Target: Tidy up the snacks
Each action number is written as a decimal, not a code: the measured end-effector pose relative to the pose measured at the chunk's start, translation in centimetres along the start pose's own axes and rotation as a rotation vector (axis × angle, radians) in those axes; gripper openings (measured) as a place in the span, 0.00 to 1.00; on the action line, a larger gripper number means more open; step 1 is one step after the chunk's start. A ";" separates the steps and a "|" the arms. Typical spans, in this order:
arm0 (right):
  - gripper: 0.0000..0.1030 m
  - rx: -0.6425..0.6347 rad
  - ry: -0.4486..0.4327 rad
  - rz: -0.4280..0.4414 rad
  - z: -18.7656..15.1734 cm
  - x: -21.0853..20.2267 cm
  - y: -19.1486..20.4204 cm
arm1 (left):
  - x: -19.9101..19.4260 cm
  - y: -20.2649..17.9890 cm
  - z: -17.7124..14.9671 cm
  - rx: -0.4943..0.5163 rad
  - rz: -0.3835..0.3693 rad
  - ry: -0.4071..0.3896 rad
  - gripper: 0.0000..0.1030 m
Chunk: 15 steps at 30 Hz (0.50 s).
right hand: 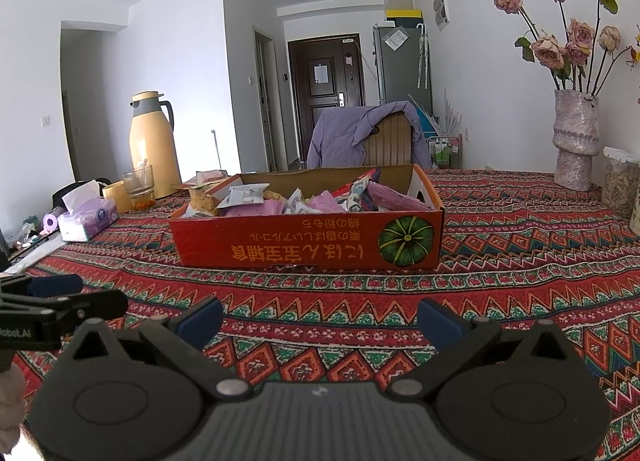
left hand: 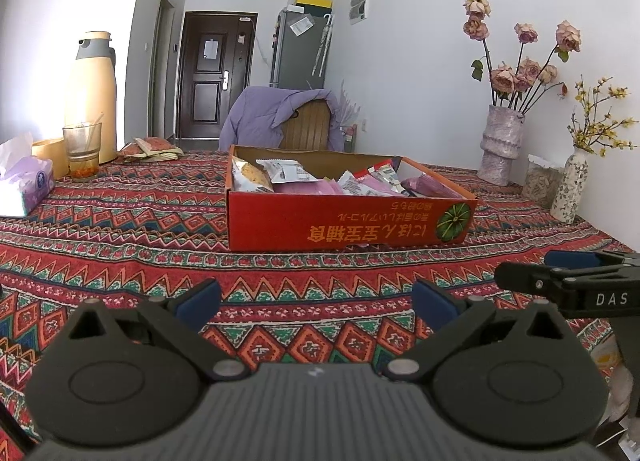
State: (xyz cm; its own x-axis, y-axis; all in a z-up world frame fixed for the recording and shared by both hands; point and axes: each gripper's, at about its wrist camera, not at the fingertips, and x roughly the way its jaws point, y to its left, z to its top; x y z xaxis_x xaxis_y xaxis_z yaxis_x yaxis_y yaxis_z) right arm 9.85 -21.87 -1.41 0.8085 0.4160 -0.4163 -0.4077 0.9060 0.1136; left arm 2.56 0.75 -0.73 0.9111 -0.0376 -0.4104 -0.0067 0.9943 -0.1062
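1. While both tools hung low over the patterned cloth [left hand: 120, 229], the left gripper [left hand: 316, 303] had its blue-padded fingers [left hand: 198, 301] spread wide with nothing between them.
2. The right gripper [right hand: 320, 315] was likewise spread wide and empty, its pads [right hand: 438, 319] framing bare cloth.
3. In the left view the right gripper showed at 3 o'clock, side-on; in the right view the left one showed at 9 o'clock.
4. Beyond both, toward 12 o'clock, stood the red box [left hand: 348, 221], open-topped, printed with yellow lettering and a green pumpkin, resting flat on the cloth and well apart from either gripper.
5. The snacks [left hand: 320, 179] lay heaped inside it: pink packets [right hand: 324, 203] in the middle, white wrappers among them, and a crumbly biscuit pack [left hand: 250, 177] at the left end.
6. At 10 o'clock from the box sat a tissue box [left hand: 26, 189], then a glass [left hand: 82, 151], then a cream flask [left hand: 92, 97] behind it.
7. More packets [left hand: 150, 149] lay loose on the cloth near the far left edge, outside the box.
8. At 2 o'clock stood a tall vase [left hand: 502, 145] of faded roses, a small vase [left hand: 570, 185] with yellow sprigs, and a clear jar [left hand: 542, 181] between them.
9. Farther back, a chair [left hand: 306, 125] draped with a purple jacket stood behind the table.
10. Farthest were a fridge [left hand: 302, 49] and a dark door [left hand: 212, 73].
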 end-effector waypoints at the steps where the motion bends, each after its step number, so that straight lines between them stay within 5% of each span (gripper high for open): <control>1: 1.00 0.000 0.000 0.000 0.0 0.0 0.0 | 0.0 0.0 0.0 -0.001 0.000 0.000 1.00; 15: 1.00 0.000 0.000 0.000 0.0 0.0 0.0 | -0.1 -0.3 -0.1 0.001 -0.006 0.001 1.00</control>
State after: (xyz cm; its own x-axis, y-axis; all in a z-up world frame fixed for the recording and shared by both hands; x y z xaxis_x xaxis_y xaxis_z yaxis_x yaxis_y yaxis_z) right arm 9.84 -21.87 -1.41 0.8085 0.4157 -0.4166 -0.4076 0.9061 0.1132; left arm 2.40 0.47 -0.71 0.9108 -0.0434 -0.4106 -0.0011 0.9942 -0.1076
